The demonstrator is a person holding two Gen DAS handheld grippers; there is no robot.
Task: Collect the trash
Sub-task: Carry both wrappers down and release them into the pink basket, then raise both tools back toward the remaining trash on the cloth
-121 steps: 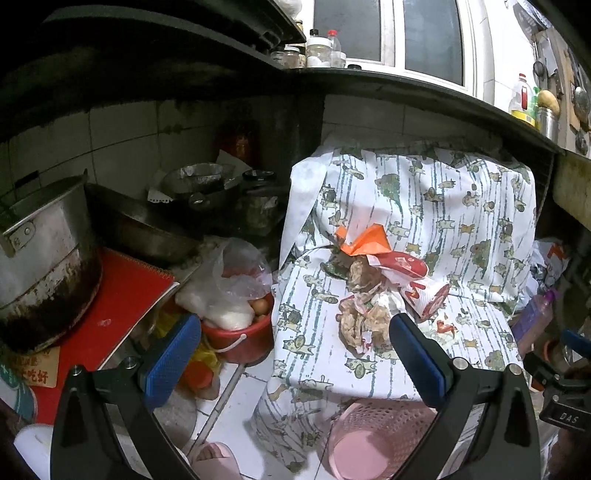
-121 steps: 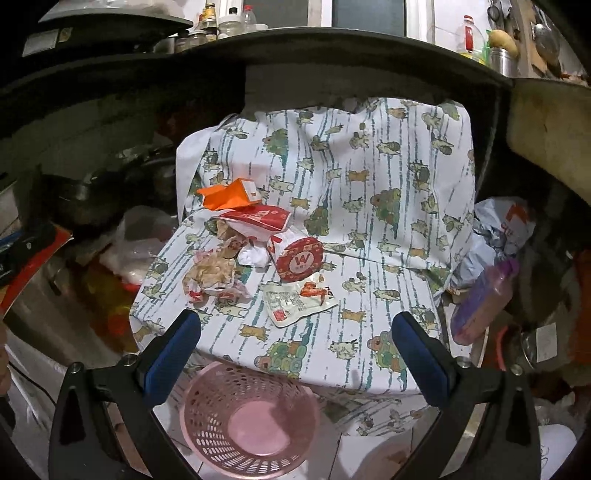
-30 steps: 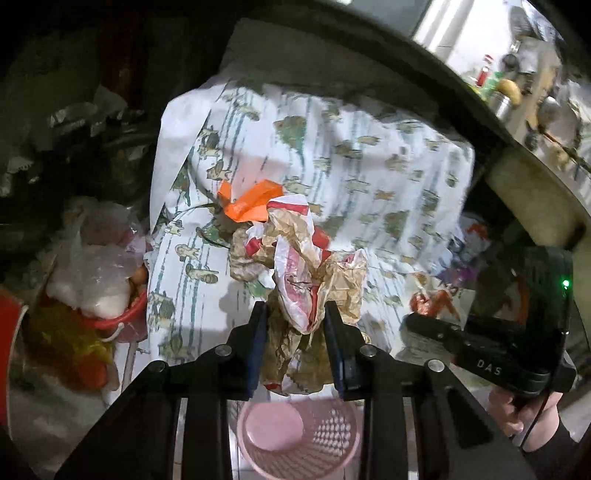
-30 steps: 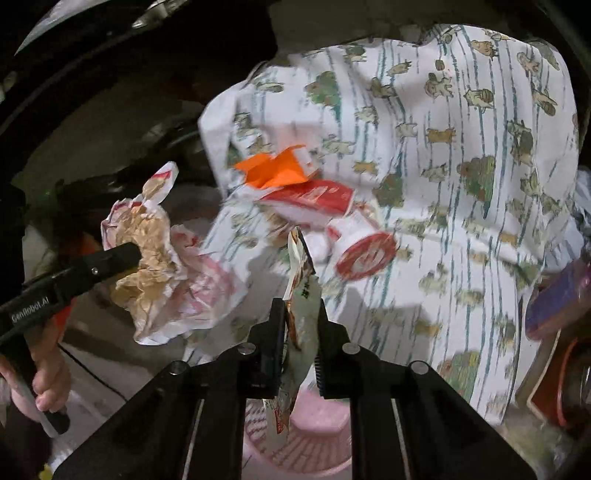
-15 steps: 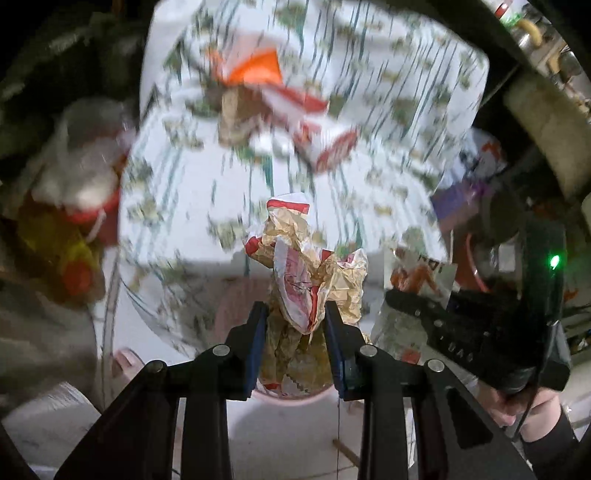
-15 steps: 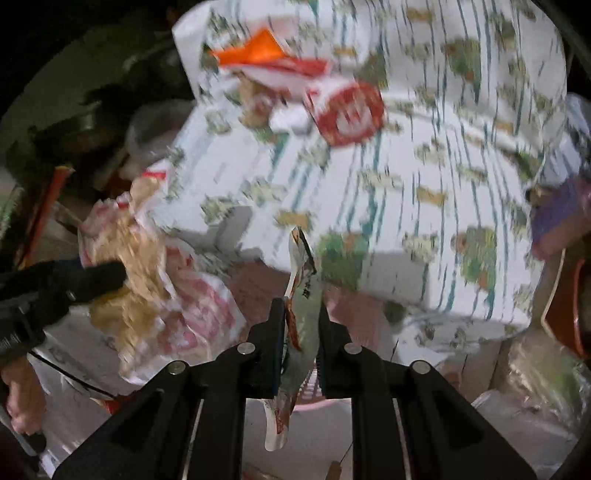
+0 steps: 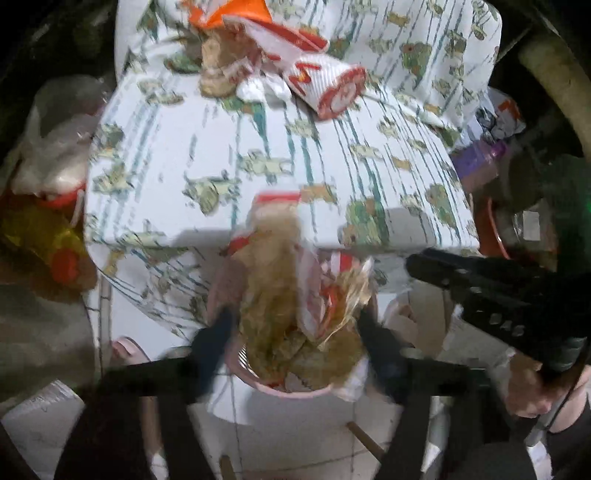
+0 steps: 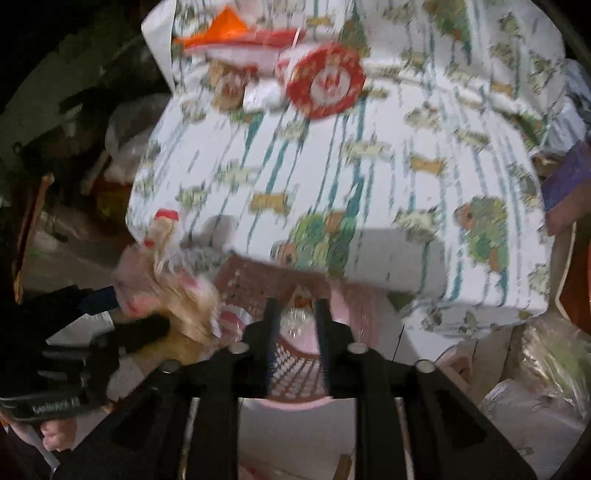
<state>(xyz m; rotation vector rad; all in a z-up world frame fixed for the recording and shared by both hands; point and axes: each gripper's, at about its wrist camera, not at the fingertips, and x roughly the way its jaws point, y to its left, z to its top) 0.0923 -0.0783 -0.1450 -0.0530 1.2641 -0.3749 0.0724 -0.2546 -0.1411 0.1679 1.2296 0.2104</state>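
One pink basket (image 7: 295, 393), one bundle of crumpled wrappers (image 7: 291, 295) above it, one small packet (image 8: 300, 308), one paper cup (image 7: 328, 88) lying on its side, one orange paper scrap (image 7: 236, 11), one printed cloth (image 7: 207, 155), two grippers, left (image 7: 295, 343) and right (image 8: 297, 332)

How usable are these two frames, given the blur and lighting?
Left wrist view: motion blur smears the left gripper and the crumpled wrapper over the pink basket; the patterned cloth is brightly lit, the corners are dark. Right wrist view: heavier streaking across the cloth and red-lidded cup; the right gripper stays fairly sharp; fisheye bends the edges.
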